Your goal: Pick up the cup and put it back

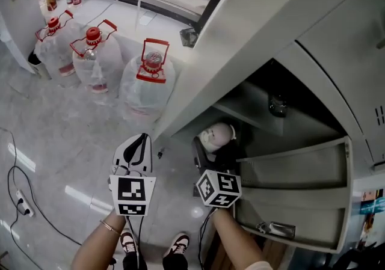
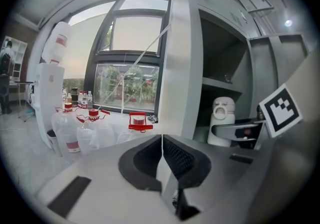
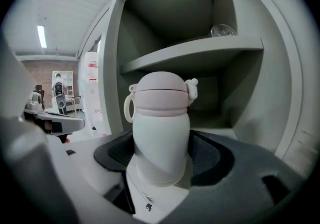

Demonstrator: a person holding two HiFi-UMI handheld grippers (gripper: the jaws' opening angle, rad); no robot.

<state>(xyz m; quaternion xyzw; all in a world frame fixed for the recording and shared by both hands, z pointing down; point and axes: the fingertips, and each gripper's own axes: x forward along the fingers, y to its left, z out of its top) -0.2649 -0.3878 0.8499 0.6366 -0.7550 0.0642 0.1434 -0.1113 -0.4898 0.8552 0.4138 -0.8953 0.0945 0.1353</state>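
Observation:
The cup (image 3: 161, 133) is white with a pale pink lid and a loop handle. My right gripper (image 3: 161, 165) is shut on its lower body and holds it upright in front of the open locker's lower compartment (image 3: 220, 113). In the head view the cup (image 1: 216, 135) sits at the locker's mouth, just ahead of the right gripper (image 1: 210, 150). My left gripper (image 1: 138, 142) hangs to the left over the floor, jaws shut with nothing between them (image 2: 161, 140). From the left gripper view the cup (image 2: 222, 115) and right gripper (image 2: 239, 130) show at the right.
The locker's grey door (image 1: 301, 190) stands open to the right. A glass object (image 1: 277, 105) rests on the shelf (image 3: 200, 51) above. Three large water bottles (image 1: 150, 79) with red handles stand on the floor at left, and cables (image 1: 24, 202) lie near the left edge.

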